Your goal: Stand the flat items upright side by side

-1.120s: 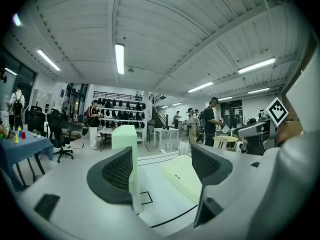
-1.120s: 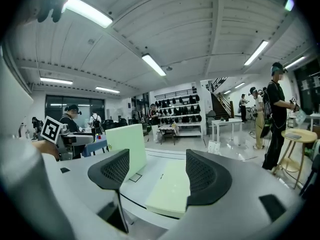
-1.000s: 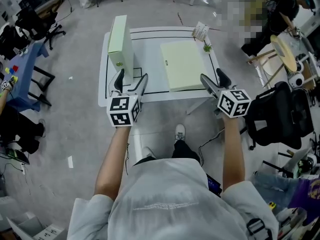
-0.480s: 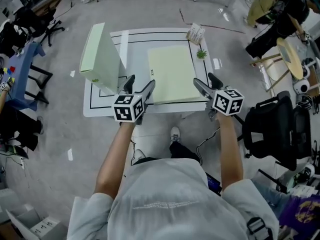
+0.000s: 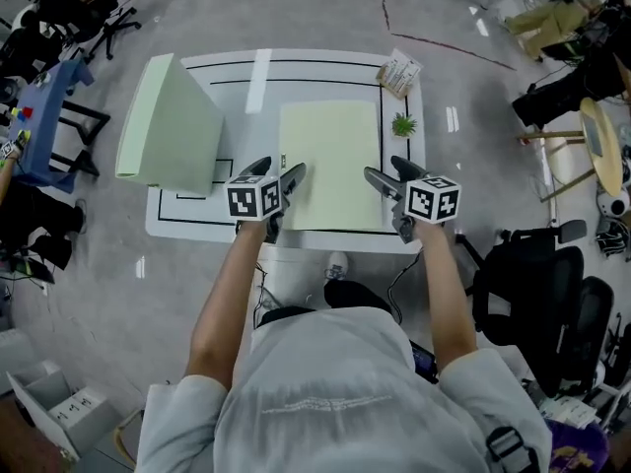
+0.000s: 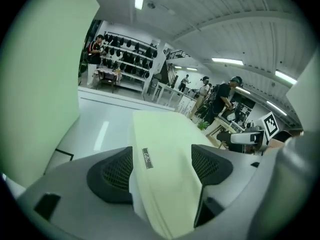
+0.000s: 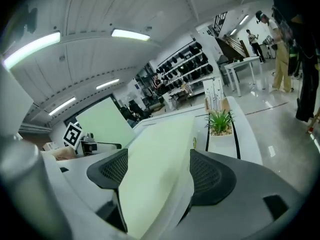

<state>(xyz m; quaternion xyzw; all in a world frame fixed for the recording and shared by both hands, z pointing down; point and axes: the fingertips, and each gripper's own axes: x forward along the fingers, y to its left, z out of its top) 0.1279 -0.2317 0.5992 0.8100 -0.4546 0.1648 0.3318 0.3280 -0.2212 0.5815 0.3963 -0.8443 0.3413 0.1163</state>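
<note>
A pale green flat item (image 5: 330,166) lies on the white table (image 5: 296,67). A second pale green item (image 5: 168,126) stands upright at the table's left edge, and it fills the left side (image 6: 40,74) of the left gripper view. My left gripper (image 5: 278,168) is at the flat item's near left corner, open, with that corner (image 6: 165,184) showing between its jaws (image 6: 162,166). My right gripper (image 5: 385,168) is at the near right corner. Its jaws (image 7: 157,171) have just been opening, and the item's edge (image 7: 155,184) lies between them, not squeezed.
A small potted plant (image 5: 403,124) and a card stand (image 5: 397,70) sit at the table's far right. A blue table (image 5: 44,116) and chairs stand on the left, and a black office chair (image 5: 532,294) on the right. People stand in the background (image 6: 220,96).
Both grippers have moved forward and down, from in front of the table to the flat item's near corners. The upright item has not moved on the table.
</note>
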